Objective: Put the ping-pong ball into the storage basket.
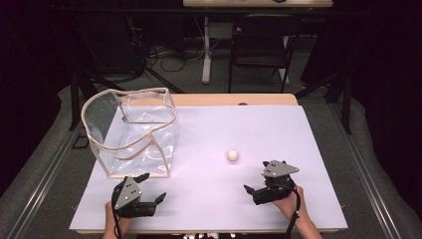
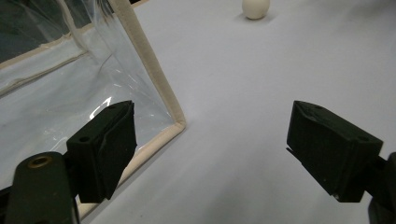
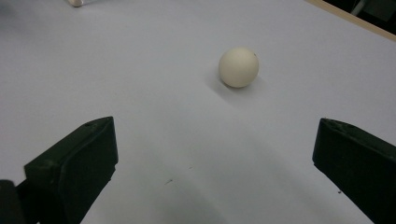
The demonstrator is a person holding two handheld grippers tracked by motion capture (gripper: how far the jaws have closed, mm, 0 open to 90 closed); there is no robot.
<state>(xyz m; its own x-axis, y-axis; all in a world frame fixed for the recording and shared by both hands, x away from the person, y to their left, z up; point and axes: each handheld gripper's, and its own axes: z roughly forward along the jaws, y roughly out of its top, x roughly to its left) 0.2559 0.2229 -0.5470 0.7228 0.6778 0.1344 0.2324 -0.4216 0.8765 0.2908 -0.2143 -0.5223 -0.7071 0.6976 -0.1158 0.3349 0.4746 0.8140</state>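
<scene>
While jaws gape, ball lies ahead of right gripper; untouched.

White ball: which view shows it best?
The right gripper view: the white ball sits large and whole on the table ahead of the open jaws. The high view shows it small, beyond the right gripper. The left gripper view crops it at the top edge.
</scene>
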